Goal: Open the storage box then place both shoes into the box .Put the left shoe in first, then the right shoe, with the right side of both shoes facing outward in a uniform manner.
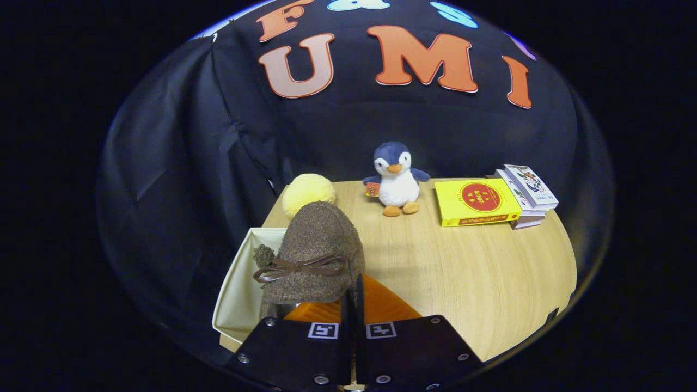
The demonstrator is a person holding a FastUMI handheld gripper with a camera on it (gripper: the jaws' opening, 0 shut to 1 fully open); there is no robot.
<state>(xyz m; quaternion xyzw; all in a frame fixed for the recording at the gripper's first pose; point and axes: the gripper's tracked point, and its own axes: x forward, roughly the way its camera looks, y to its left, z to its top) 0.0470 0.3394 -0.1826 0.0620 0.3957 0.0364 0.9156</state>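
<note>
Gripper [353,296]: fingers pinched together on the rear edge of the brown shoe [316,253], held above the storage box [239,288]. Behind the box: yellow plush ball [308,191]. Farther off on the table [479,272]: penguin toy [396,179], books [493,201].

Black draped cloth wall [179,141], light wooden table [490,272] (dim surroundings)

The gripper view is riding on the gripper [353,305], looking forward along its fingers and slightly down over the wooden table [479,272]; it is sitting very close to a brown shoe [318,253] just ahead of the fingers; farther off it is facing the booth's black cloth wall [179,163].
</note>
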